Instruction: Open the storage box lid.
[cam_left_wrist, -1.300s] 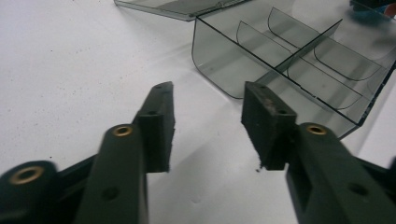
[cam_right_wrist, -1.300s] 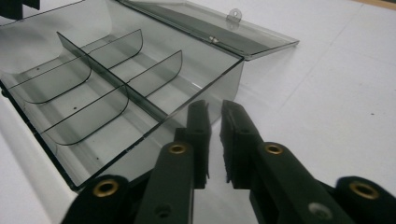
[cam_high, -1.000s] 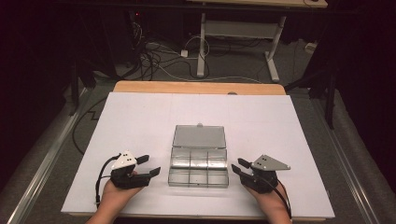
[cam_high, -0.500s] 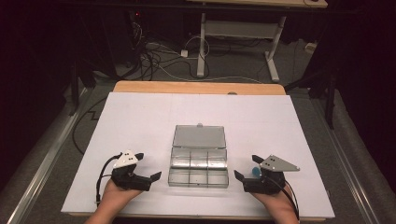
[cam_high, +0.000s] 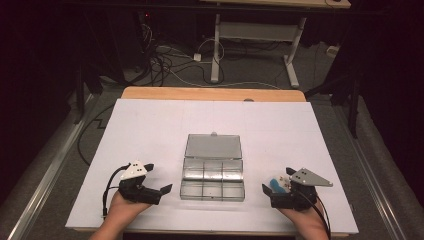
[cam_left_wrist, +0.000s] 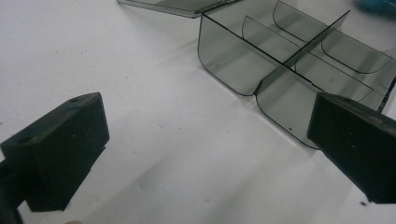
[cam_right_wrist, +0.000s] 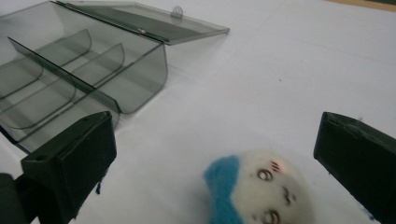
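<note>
Felt ball (cam_right_wrist: 254, 191) between open right gripper (cam_right_wrist: 219, 154) jaws

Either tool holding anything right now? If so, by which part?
Nothing is held. The left tool has its jaws wide open over bare table, beside the clear box. The right tool is open too; the felt ball lies loose between its jaws.

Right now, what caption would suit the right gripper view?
Open right gripper over a small blue-and-white felt toy, beside an open, empty clear organizer box.

Prob. a lab/test room: white-topped table (cam_high: 150, 130), loose cables (cam_high: 170, 70) on floor, metal desk frame (cam_high: 260, 35) behind.
</note>
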